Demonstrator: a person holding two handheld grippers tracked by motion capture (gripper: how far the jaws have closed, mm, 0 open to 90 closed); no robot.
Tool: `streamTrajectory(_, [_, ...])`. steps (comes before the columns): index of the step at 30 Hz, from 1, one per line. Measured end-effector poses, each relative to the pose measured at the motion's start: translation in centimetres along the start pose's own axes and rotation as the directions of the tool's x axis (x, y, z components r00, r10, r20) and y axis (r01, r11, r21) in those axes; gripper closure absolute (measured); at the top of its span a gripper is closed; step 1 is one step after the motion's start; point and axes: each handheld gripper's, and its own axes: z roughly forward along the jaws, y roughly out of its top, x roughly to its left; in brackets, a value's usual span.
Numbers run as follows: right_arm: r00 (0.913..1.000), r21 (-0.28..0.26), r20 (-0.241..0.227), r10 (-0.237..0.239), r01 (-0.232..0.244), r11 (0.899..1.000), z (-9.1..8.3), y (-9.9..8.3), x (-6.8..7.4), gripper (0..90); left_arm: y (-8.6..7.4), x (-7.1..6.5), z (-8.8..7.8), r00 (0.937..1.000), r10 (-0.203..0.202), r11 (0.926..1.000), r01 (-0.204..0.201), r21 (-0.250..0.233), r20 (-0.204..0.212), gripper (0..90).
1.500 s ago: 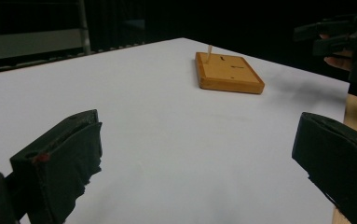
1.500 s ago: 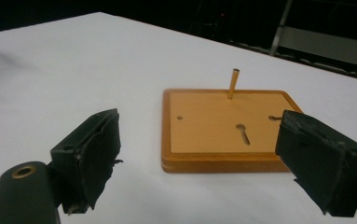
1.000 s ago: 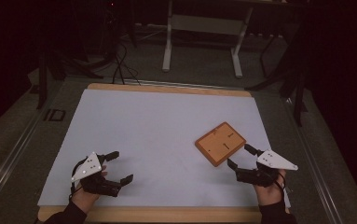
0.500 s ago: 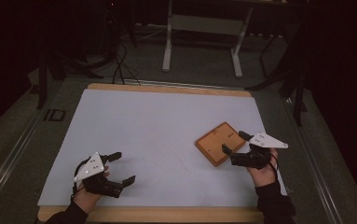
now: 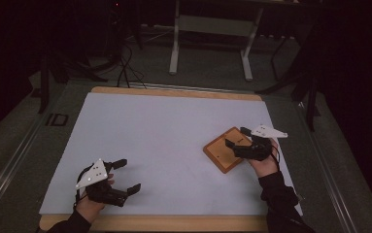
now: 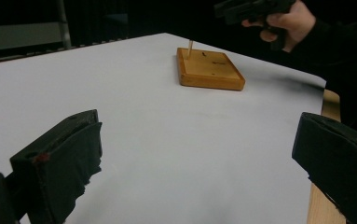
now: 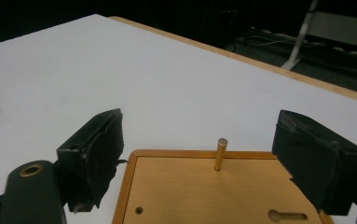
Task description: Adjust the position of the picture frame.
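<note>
A flat orange-brown wooden board [image 5: 221, 154] lies on the white table top [image 5: 164, 131] at the right. A short wooden peg [image 7: 221, 154] stands upright near its far edge, and the board [image 7: 204, 196] also has a small hole and a keyhole slot. My right gripper [image 5: 237, 137] hovers over the board, open, its jaws either side of the peg [image 6: 190, 48] with nothing gripped. My left gripper [image 5: 128, 174] rests open near the front left, far from the board [image 6: 211, 70].
The white sheet lies on a wood-edged table [image 5: 174, 223]. Beyond the far edge are a desk frame's legs [image 5: 208, 43] and cables [image 5: 125, 68] on the dark floor. A person's hand [image 6: 288, 21] holds the right gripper [image 6: 250, 7].
My right gripper has moved forward and left from beside the board to over it. The left gripper has barely shifted.
</note>
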Motion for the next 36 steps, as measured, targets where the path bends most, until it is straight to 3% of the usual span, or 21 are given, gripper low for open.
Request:
streamTrajectory(5, [0.9997, 0.037, 0.01, 0.022, -0.022, 0.999, 1.5, -0.6, -0.8, 23.9, -0.1, 0.2, -0.1, 0.9999, -0.011, 0.9999, 0.011, -0.003, -0.001, 1.7])
streamTrajectory(13, [0.9991, 0.075, 0.04, 0.013, -0.016, 0.997, 3.3, -1.5, -1.5, 33.7, -0.2, 0.1, -0.1, 1.0, -0.005, 1.0, 0.005, 0.005, 0.001, 1.7])
streamTrajectory(25, [0.998, 0.169, 0.055, 0.031, -0.04, 0.985, 5.7, -2.6, -2.5, 53.6, -0.3, 0.2, -0.3, 0.9999, -0.015, 0.9999, 0.015, 0.001, -0.001, 1.7])
streamTrajectory(36, [0.9975, 0.174, 0.061, 0.036, -0.046, 0.984, 6.5, -2.9, -2.3, 68.9, -0.4, 0.2, -0.3, 0.9999, -0.017, 0.9998, 0.017, 0.006, -0.001, 1.7])
